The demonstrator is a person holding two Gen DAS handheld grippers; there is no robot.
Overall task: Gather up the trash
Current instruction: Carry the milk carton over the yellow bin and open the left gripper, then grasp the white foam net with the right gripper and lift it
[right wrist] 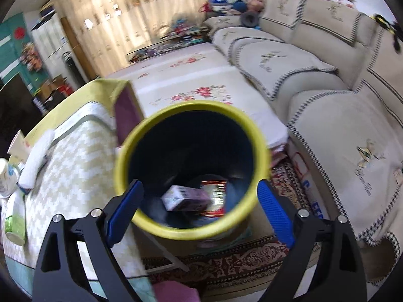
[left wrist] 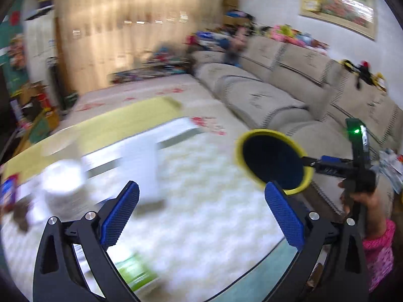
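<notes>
Here the risks are read from left to right. At the left edge of the right wrist view, paper cups (right wrist: 15, 222) stand on the counter (right wrist: 75, 166), beside a folded white cloth (right wrist: 35, 161); these could be knocked over if approached too fast, since the left wrist view is heavily blurred. The left hand-held gripper (left wrist: 201, 214) is seen with its jaws spread wide and nothing between them; a printed green packet (left wrist: 133, 274) lies on the counter below it, and a grab made at speed could miss or push it off the edge. In the centre of the right wrist view, the yellow-rimmed bin (right wrist: 191, 168) is clasped across its rim by the right hand-held gripper (right wrist: 199, 211), which is spread wide around it. A small carton (right wrist: 185, 197) and a foil wrapper (right wrist: 214, 196) already lie inside. The bin appears tilted towards the camera, so the collected trash could spill, or the rim could slip from the pads.
</notes>
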